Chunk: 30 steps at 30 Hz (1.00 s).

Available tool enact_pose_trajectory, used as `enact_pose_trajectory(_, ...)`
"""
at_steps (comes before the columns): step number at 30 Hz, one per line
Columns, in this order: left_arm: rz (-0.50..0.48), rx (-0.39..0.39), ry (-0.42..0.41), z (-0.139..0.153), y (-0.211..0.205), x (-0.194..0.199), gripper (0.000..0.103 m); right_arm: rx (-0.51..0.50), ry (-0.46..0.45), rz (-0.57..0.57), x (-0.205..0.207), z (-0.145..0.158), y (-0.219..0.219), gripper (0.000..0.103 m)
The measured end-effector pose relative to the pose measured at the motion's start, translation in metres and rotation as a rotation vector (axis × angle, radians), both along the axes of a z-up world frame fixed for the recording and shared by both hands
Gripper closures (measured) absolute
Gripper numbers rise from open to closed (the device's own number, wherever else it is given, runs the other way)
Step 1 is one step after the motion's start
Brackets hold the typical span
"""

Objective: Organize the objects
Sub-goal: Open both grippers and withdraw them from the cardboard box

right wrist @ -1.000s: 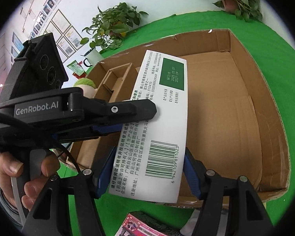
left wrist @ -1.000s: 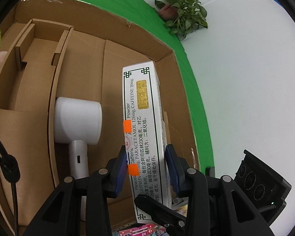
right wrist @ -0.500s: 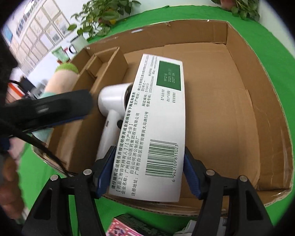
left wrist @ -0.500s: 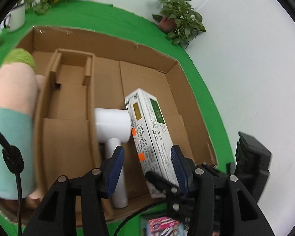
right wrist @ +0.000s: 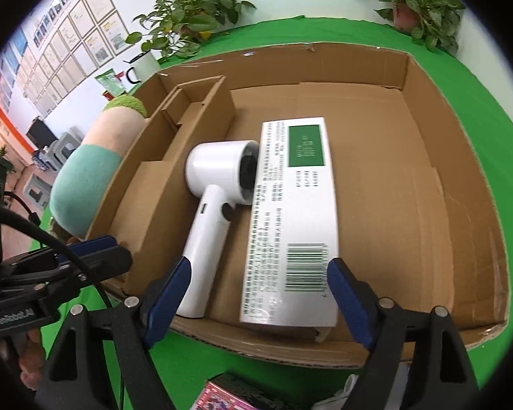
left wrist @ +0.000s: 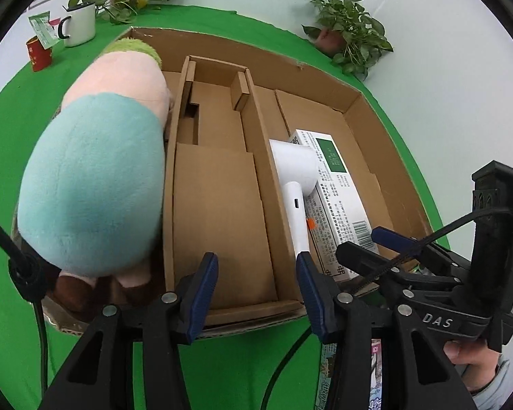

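A white medicine box (right wrist: 292, 218) with a green patch and a barcode lies flat in the big right compartment of the cardboard box (right wrist: 461, 184), beside a white hair dryer (right wrist: 215, 205). Both show in the left wrist view, the medicine box (left wrist: 338, 201) and the hair dryer (left wrist: 296, 184). My right gripper (right wrist: 256, 294) is open just in front of the medicine box's near end and holds nothing. My left gripper (left wrist: 256, 287) is open and empty above the box's near edge (left wrist: 249, 311). A plush toy (left wrist: 95, 174) fills the left compartment.
Narrow divided cardboard compartments (left wrist: 215, 177) sit between the plush toy and the hair dryer. A white mug (left wrist: 80, 24) and a red cup (left wrist: 39, 53) stand on the green cloth at far left. Potted plants (left wrist: 349, 30) stand behind. A colourful packet (right wrist: 222, 396) lies on the cloth by me.
Both grippers have let go of the medicine box, which has gone from held upright to lying flat in the cardboard box. Both grippers have opened and drawn back toward me.
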<state>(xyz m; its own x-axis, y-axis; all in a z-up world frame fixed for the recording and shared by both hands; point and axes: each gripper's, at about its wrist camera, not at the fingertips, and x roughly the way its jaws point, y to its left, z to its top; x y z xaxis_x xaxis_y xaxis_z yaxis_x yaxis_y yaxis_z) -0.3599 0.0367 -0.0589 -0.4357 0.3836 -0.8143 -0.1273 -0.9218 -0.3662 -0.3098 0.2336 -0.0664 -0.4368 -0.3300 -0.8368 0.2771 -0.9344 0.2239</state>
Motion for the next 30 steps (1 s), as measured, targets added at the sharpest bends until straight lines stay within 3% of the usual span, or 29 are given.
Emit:
enact_pose_trajectory(6, 0.009, -0.033, 0.017, -0.002, -0.005, 0.003, 0.057, -0.082, 0.003, -0.010, 0.000, 0.006, 0.004, 0.021)
enact_pose_trajectory(15, 0.033, -0.037, 0.061, 0.013, -0.015, 0.020, 0.056, -0.084, -0.005, 0.072, 0.004, 0.007, -0.010, 0.020)
enact_pose_trajectory(20, 0.050, -0.041, 0.094, 0.026, -0.027, 0.032, 0.055, -0.177, -0.021, 0.079, -0.001, 0.013, -0.007, 0.020)
enact_pose_trajectory(23, 0.056, -0.073, 0.124, 0.033, -0.030, 0.038, 0.054, -0.013, 0.059, 0.057, -0.002, 0.020, -0.010, 0.020)
enact_pose_trajectory(26, 0.062, -0.120, 0.168, 0.040, -0.027, 0.043, 0.050, 0.131, 0.051, 0.045, -0.010, 0.012, -0.013, 0.019)
enact_pose_trajectory(30, 0.089, -0.214, 0.250, 0.046, -0.020, 0.052, 0.028, 0.144, -0.041, 0.053, -0.016, -0.012, -0.014, 0.021)
